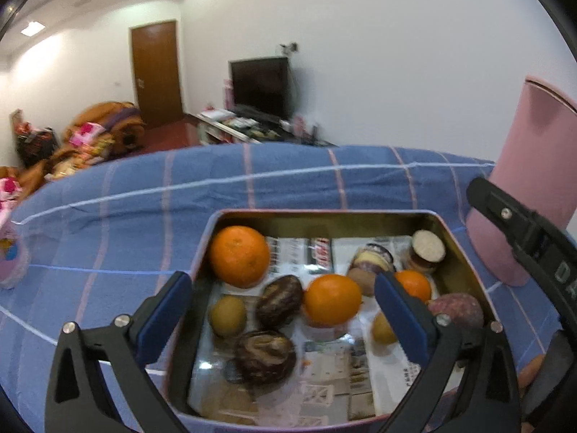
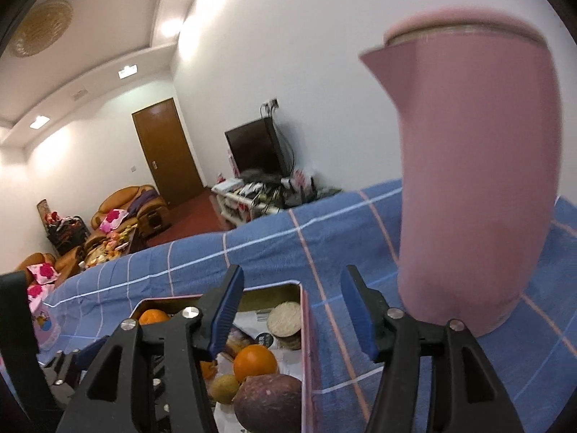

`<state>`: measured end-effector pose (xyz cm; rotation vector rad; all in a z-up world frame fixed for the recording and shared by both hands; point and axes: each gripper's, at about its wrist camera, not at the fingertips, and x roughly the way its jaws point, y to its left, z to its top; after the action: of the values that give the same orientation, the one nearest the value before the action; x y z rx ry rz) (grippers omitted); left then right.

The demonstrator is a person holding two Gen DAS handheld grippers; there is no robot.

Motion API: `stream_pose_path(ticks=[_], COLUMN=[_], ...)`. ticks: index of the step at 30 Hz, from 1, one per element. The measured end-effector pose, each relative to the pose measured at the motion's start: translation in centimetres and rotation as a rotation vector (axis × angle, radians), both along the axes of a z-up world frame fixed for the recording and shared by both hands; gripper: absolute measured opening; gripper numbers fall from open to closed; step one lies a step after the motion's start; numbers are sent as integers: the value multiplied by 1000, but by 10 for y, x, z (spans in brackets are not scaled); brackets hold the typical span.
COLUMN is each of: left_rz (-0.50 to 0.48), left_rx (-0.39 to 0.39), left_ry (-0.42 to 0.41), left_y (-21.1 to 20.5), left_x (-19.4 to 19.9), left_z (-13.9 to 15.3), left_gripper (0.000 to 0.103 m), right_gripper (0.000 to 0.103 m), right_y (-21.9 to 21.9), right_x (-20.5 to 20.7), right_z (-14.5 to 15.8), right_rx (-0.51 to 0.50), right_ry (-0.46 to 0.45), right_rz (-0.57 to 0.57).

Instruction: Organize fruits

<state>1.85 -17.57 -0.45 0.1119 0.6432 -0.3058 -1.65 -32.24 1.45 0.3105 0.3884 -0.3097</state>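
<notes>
While both tongs (image 1: 283, 294) (image 2: 292, 310) gape empty, three oranges (image 1: 239, 256), two kiwis (image 1: 228, 315) in tin (image 1: 465, 270).

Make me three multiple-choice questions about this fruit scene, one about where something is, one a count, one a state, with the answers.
1. Where does the pink jug stand?
A. inside the tin
B. on the blue checked cloth beside the tin
C. on the floor

2. How many oranges show in the tin in the left wrist view?
A. one
B. three
C. five

3. How is the left gripper?
A. open, holding nothing
B. shut on an orange
C. shut on the jug

Answers:
1 B, its base rests on the cloth just outside the tin's wall.
2 B, a large orange, a middle orange and a small orange partly behind a gripper finger.
3 A, its blue pads stand wide apart above the fruit with nothing pressed between them.
</notes>
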Motion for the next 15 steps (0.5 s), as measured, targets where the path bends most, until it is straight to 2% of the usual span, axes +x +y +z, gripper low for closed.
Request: stream_pose_path(ticks=[1, 2, 8, 15], left_rz=[25, 35, 92, 111], left_rx=[5, 0, -61, -77], left_ry=[-26, -44, -107, -166], left_y=[3, 6, 32, 49], left_x=[-4, -7, -17, -33], left_z=[2, 4, 13, 18], left_gripper=[103, 103, 103, 103], right_gripper=[72, 74, 74, 74], right_y=[1, 2, 6, 22], right_x=[-3, -7, -24, -42], right_z=[1, 2, 5, 11], right_rx=[-8, -11, -31, -81], right_ry=[-12, -26, -61, -89], right_rz=[-4, -11, -34, -21])
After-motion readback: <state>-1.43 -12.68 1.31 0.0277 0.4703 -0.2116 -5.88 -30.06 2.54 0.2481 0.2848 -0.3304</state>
